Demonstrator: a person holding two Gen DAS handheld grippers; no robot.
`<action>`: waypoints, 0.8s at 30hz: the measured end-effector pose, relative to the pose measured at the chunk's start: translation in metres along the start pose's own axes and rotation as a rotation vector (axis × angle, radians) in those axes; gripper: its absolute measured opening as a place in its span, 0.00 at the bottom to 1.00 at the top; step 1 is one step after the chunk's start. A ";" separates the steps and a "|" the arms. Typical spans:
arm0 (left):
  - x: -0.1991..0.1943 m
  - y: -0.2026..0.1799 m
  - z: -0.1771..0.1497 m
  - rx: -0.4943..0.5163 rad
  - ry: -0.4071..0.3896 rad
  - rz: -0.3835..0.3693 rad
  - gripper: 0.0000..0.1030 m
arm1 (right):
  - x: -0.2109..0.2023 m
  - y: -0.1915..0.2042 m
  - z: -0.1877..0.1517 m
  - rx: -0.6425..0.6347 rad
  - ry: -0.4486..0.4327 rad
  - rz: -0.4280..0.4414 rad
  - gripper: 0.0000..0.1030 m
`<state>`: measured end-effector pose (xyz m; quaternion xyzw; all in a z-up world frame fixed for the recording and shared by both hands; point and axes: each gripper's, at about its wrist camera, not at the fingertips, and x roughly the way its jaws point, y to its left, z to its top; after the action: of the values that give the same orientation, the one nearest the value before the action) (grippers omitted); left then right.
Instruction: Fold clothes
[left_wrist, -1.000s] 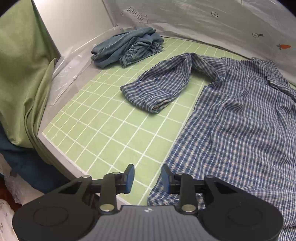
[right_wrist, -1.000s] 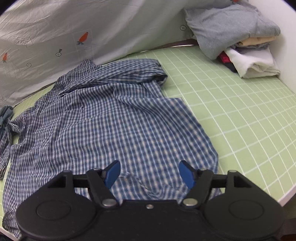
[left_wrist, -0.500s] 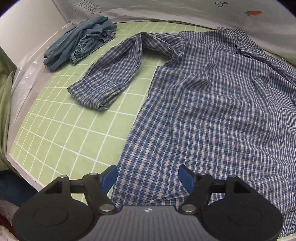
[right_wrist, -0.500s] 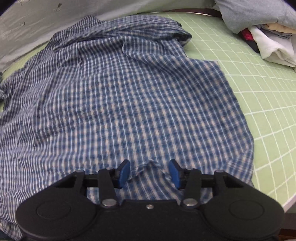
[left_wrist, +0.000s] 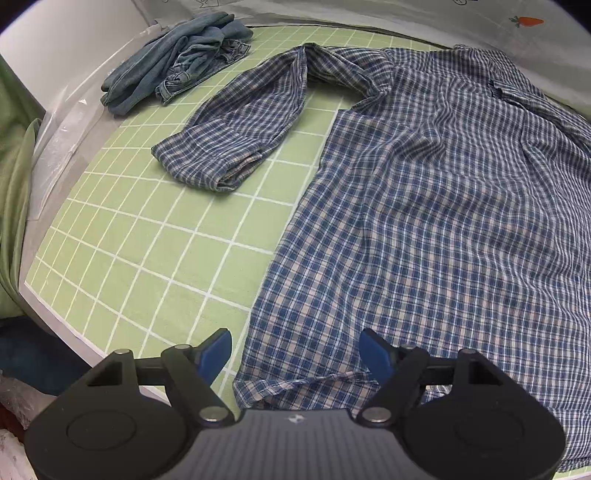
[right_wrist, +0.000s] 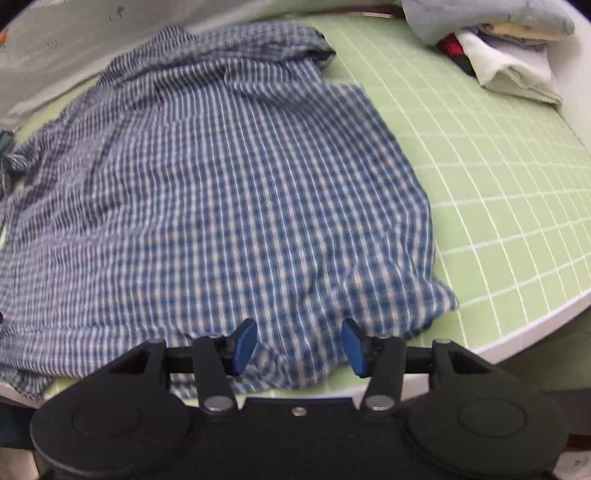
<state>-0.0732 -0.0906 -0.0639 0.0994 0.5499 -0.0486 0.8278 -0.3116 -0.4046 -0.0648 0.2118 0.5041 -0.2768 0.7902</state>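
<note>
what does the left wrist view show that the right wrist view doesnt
Only the left wrist view: the crumpled denim garment, the shirt's spread-out sleeve, and the left hand-held gripper, open at the hem.

Only the right wrist view: the folded clothes pile and the right hand-held gripper, open over the hem.

Both: the blue plaid shirt lying on the green grid mat.

Blue plaid shirt (left_wrist: 424, 206), spread flat, sleeve folded
</note>
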 end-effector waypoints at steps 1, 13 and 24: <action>0.000 -0.002 0.000 0.006 -0.003 -0.001 0.76 | -0.002 0.002 0.005 -0.004 -0.033 0.014 0.56; 0.015 -0.035 -0.004 0.067 0.052 -0.022 0.79 | 0.048 0.003 0.021 -0.059 -0.021 -0.029 0.73; 0.003 -0.027 -0.049 0.074 0.165 -0.050 0.84 | 0.023 0.007 -0.031 -0.115 0.138 0.013 0.77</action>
<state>-0.1217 -0.1065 -0.0880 0.1198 0.6165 -0.0813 0.7739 -0.3205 -0.3853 -0.0984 0.1880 0.5712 -0.2272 0.7660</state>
